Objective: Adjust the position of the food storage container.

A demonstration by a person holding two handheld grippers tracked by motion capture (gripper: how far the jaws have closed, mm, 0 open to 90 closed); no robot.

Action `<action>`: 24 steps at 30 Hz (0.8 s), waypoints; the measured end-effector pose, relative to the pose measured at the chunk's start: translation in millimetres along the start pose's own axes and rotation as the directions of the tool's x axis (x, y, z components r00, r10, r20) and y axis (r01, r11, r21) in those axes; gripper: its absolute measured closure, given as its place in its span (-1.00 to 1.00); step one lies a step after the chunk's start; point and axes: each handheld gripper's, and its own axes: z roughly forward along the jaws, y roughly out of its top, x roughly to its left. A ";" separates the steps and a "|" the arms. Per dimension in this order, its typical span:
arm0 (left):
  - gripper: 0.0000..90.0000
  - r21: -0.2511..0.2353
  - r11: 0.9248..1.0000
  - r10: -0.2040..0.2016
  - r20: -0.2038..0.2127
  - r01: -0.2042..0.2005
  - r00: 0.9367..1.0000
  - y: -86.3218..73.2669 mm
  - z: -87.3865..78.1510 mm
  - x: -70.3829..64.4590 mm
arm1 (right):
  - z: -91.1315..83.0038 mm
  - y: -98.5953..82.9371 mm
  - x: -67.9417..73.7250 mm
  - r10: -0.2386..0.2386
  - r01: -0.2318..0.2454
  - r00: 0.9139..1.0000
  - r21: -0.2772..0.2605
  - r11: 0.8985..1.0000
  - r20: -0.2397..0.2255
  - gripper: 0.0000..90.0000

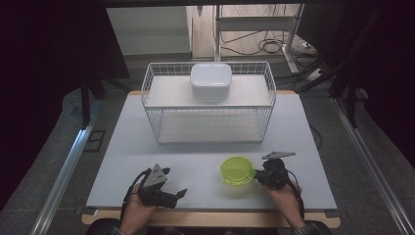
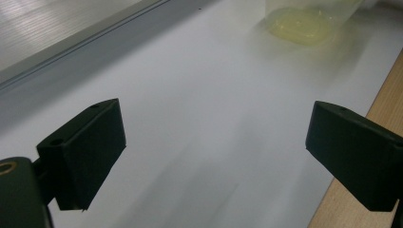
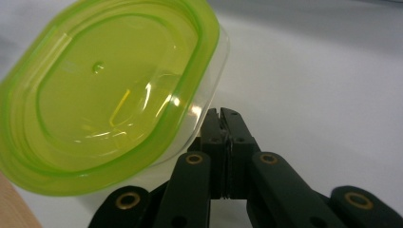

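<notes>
Our right tool [image 1: 258, 175], jaws pressed together, nudges the green-lidded container [image 1: 237, 170] just ahead of it; our left tool [image 1: 182, 194] waits spread over the desk [image 1: 195, 156].

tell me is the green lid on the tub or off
On. In the right gripper view the green lid sits over the clear tub, its rim wrapped around the top edge. The right gripper is shut beside it.

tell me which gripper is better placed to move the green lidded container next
Right. The right gripper sits against the green lidded container, its jaws shut beside the rim. The left gripper lies apart from it on the table, jaws open around nothing.
</notes>
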 end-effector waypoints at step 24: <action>-0.88 -0.001 1.000 -0.002 0.000 0.002 1.000 0.2 0.0 0.0 | 10.3 1.2 24.9 -0.021 0.024 0.998 0.053 0.998 -0.063 0.96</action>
